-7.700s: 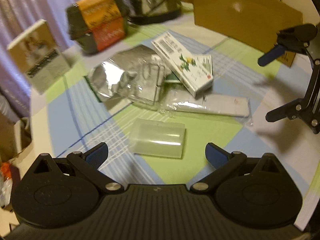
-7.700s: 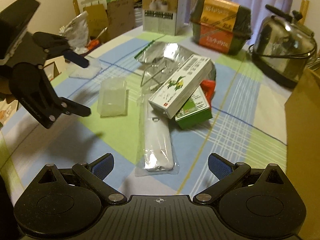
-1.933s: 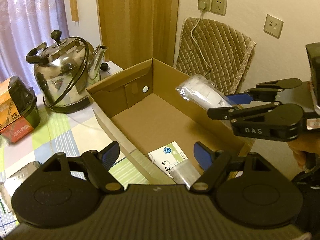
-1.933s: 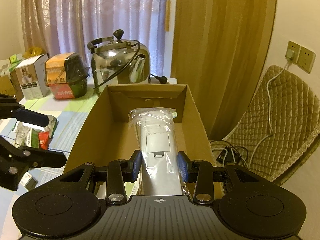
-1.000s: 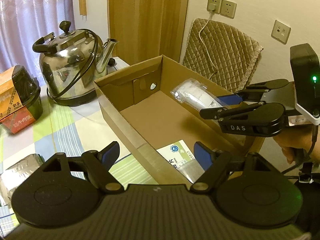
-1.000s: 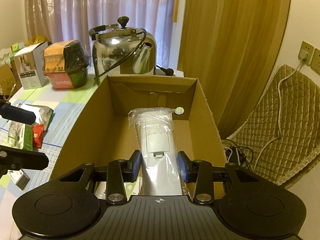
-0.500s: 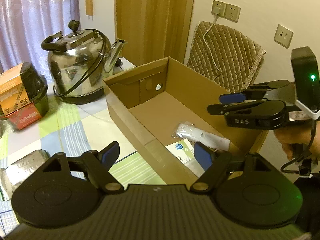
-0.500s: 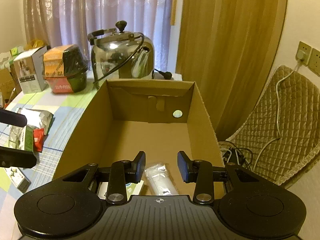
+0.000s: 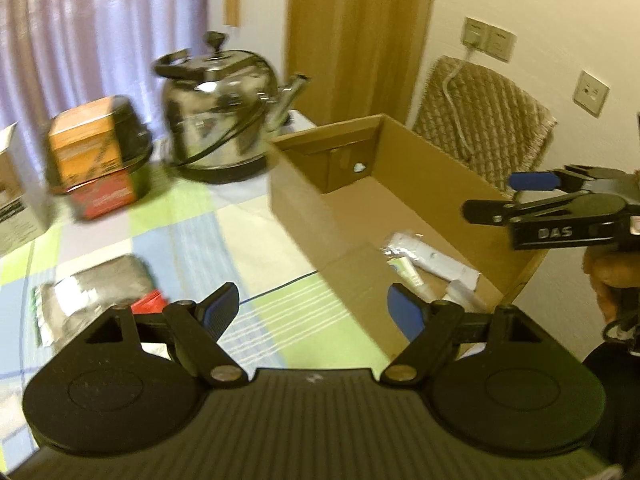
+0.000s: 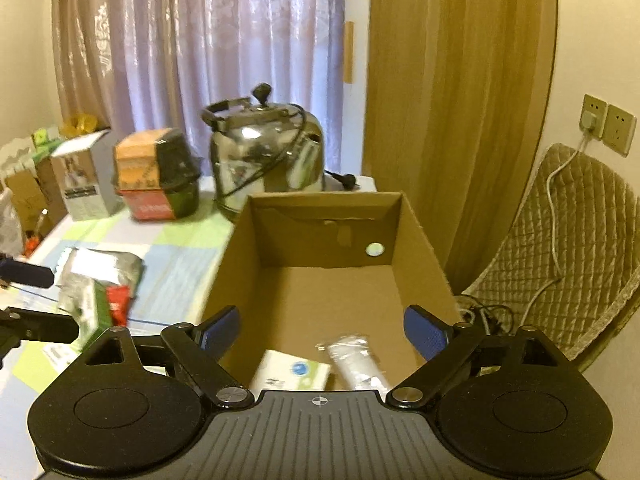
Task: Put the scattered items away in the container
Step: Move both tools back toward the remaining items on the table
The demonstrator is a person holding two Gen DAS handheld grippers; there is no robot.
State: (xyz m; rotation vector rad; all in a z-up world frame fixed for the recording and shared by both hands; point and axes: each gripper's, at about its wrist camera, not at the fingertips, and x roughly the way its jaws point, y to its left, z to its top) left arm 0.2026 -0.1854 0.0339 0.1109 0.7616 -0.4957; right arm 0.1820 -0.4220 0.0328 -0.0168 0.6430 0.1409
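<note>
The right gripper has released the bagged remote and now stands wide open, empty. The remote lies in the cardboard box beside a white carton. The left gripper is also wide open and empty.

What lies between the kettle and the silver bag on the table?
Only bare checked tablecloth lies between the kettle and the silver bag; the left wrist view shows it.

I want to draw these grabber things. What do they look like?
Each gripper is black plastic with two round discs, silver screws and a ribbed body. The left gripper and right gripper have blue rubber fingertip pads. White letters "DAS" mark the right one's side.
</note>
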